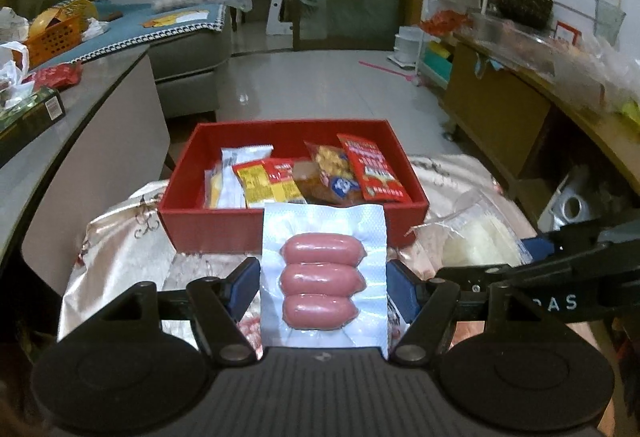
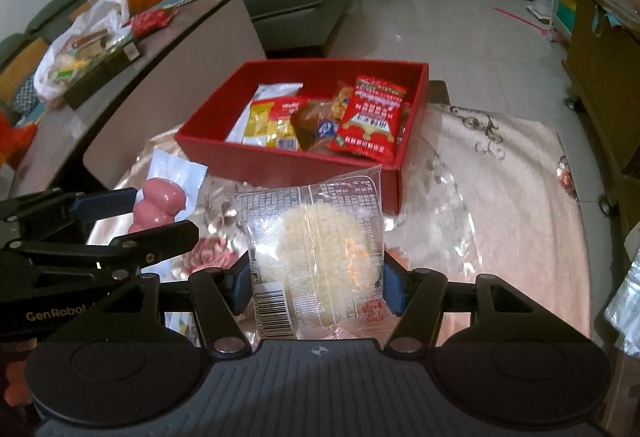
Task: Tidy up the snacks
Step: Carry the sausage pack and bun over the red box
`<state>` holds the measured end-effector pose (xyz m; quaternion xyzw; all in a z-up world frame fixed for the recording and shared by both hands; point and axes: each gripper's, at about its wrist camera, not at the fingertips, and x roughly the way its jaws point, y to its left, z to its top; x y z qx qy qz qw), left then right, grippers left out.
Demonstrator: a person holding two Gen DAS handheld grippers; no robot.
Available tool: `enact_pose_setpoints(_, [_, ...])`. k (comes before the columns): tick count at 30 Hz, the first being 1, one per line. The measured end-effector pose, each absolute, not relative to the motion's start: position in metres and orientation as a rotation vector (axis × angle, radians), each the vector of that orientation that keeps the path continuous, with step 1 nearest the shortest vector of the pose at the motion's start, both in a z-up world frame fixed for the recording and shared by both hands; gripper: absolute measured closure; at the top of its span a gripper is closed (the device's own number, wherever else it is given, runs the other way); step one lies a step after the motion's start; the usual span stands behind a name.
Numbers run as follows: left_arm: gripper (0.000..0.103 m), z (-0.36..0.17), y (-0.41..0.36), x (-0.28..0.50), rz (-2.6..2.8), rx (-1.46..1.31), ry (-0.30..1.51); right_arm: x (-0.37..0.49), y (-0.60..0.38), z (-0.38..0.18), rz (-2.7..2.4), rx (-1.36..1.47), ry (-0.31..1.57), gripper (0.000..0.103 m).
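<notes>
Now left tongs (image 1: 323, 283) clamp sausage pack (image 1: 322, 275) between pads; right tongs (image 2: 316, 287) clamp noodle packet (image 2: 316, 257)

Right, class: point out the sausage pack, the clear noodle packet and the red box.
sausage pack (image 1: 323, 279): left wrist view, on the middle sausage.
clear noodle packet (image 2: 316, 253): right wrist view, on the pale noodle cake inside.
red box (image 2: 280, 163): right wrist view, on its near outer wall.

The room looks dim. Light shines off the shiny tablecloth (image 2: 480, 205) near the red box (image 2: 288, 161), maybe from a lamp above. Both pictures bend and go dark at the edges, slightly blurry.
</notes>
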<state>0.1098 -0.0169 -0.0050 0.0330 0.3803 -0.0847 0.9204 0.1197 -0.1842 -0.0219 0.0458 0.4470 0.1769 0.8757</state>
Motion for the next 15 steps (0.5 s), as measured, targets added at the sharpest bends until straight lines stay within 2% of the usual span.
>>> enact_pose_setpoints(15, [0.041,0.007,-0.017,0.151,-0.118,0.048,0.717,0.157,-0.187,-0.011,0.347,0.158,0.891,0.034])
